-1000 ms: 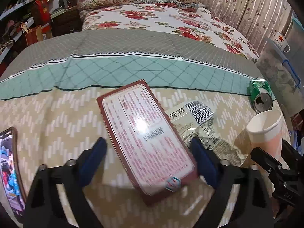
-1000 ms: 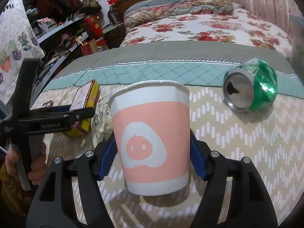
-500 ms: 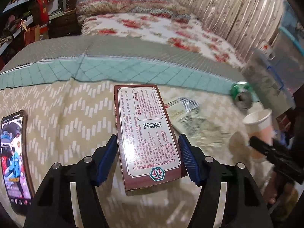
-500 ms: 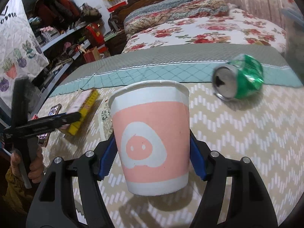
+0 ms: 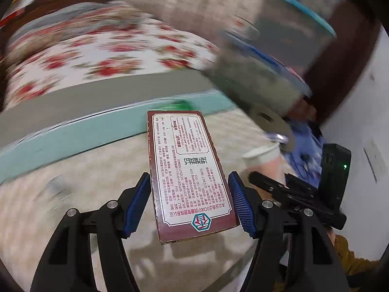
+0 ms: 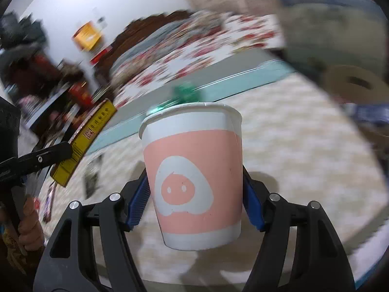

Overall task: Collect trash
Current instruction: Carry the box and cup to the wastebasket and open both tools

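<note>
Holding two items at once, we have both clear of the bedspread (image 5: 73,194). Our left gripper (image 5: 190,204) is clamped on the box (image 5: 189,170), blue pads (image 5: 137,202) pressed to its long sides near the close end; printed back panel faces up, box points away from us. In the right view the same box (image 6: 85,143) shows its yellow edge, tilted, held off the bed at far left, with the left hand (image 6: 29,226) below it.

Our right gripper (image 6: 194,204) is squeezed on the cup (image 6: 194,177), pads on its lower half, either side. Cup is pink with a white pig face, white rim, roughly upright, leaning a little. In the left view the cup (image 5: 263,155) sits just right of the box, partly hidden by the other tool.

Green can (image 6: 186,95) lies on the bed beyond the cup, blurred; in the left view only a green smear (image 5: 181,104) behind the box top. Wrapper (image 6: 91,177) lies flat on the bedspread, blurred. Background is motion-smeared: floral quilt (image 5: 97,56), a grey bin (image 5: 287,48) with blue trim at upper right.
</note>
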`<state>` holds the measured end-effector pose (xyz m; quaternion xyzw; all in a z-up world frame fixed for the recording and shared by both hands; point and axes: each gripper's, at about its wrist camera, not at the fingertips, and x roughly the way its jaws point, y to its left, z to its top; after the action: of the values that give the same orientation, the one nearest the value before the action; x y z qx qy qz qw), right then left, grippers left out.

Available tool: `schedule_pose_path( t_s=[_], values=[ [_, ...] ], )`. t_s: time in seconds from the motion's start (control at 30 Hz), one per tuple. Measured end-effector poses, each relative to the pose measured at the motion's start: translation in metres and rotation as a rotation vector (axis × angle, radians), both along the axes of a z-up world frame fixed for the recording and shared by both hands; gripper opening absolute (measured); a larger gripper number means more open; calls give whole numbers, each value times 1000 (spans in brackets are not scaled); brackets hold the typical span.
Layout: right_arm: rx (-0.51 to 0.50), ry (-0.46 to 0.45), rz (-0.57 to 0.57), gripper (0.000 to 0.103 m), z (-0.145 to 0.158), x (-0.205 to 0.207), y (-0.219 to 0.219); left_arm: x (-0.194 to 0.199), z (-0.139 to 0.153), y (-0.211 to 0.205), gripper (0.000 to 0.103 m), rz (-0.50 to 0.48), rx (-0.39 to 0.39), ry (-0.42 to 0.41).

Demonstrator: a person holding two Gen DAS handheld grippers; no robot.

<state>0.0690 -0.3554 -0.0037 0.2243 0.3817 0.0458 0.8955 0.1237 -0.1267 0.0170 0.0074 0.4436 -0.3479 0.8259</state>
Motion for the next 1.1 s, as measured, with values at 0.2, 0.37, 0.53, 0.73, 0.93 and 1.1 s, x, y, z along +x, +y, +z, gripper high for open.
schedule_pose_path(
  t_s=[0.2, 0.37, 0.53, 0.73, 0.93, 1.1],
  values=[
    [-28, 8, -241, 69, -4, -20, -120, 18, -8, -155, 62, -245, 19, 49],
    [-55, 34, -386, 71, -11, -14, -207, 37, -16, -267, 62, -354, 20, 79],
    [-128, 74, -464, 89, -22, 10, -251, 59, -43, -357, 77, -357, 104, 96],
    [-56, 4, -533, 89, -26, -25, -258, 56, -49, -330, 76, -330, 91, 91],
    [64, -47, -550, 84, -22, -51, -242, 41, -52, -257, 77, -244, 140, 42],
    [41, -80, -502, 83, -6, -59, -189, 20, -47, -205, 77, -162, 200, -54]
  ],
)
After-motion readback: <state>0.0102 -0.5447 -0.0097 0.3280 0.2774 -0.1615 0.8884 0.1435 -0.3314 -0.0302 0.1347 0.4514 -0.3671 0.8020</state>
